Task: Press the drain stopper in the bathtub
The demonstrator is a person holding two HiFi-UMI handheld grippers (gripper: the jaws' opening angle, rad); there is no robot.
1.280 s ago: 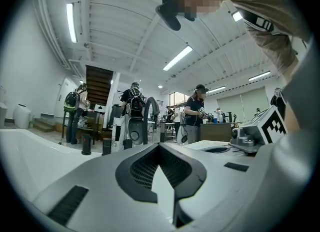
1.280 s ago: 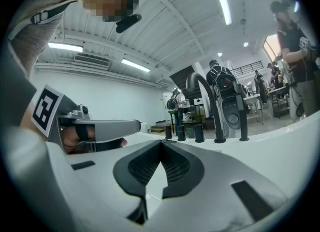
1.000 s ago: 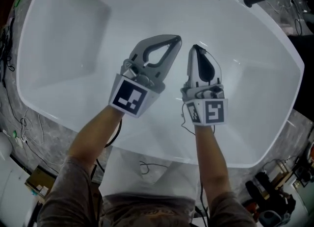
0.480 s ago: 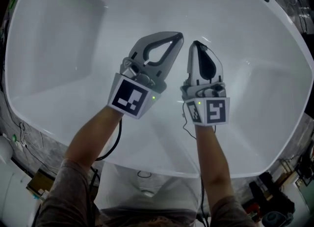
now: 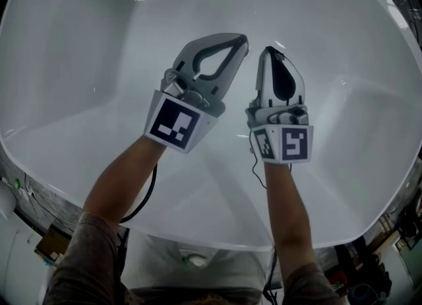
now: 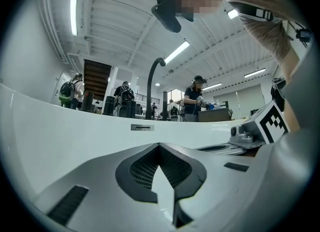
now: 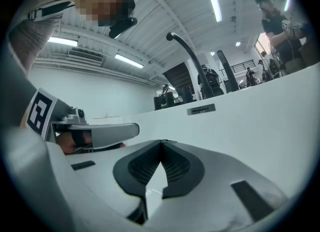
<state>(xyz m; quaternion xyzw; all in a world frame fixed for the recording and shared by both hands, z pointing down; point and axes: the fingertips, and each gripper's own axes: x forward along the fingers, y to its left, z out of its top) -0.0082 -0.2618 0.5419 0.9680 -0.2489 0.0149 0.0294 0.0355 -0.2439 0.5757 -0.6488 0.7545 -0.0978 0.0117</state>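
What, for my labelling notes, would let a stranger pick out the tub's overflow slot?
Find the white bathtub and its far wall. Below the black curved faucet, near the rim, sits the overflow slot: the only small grey rectangle on that plain wall.

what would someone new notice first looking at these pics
The left gripper and right gripper sit side by side mid-frame in the head view, jaws shut on nothing, each bearing a black-and-white marker cube. The white bathtub fills the picture around them; no drain stopper shows. In the left gripper view a black curved faucet rises beyond the tub's rim.
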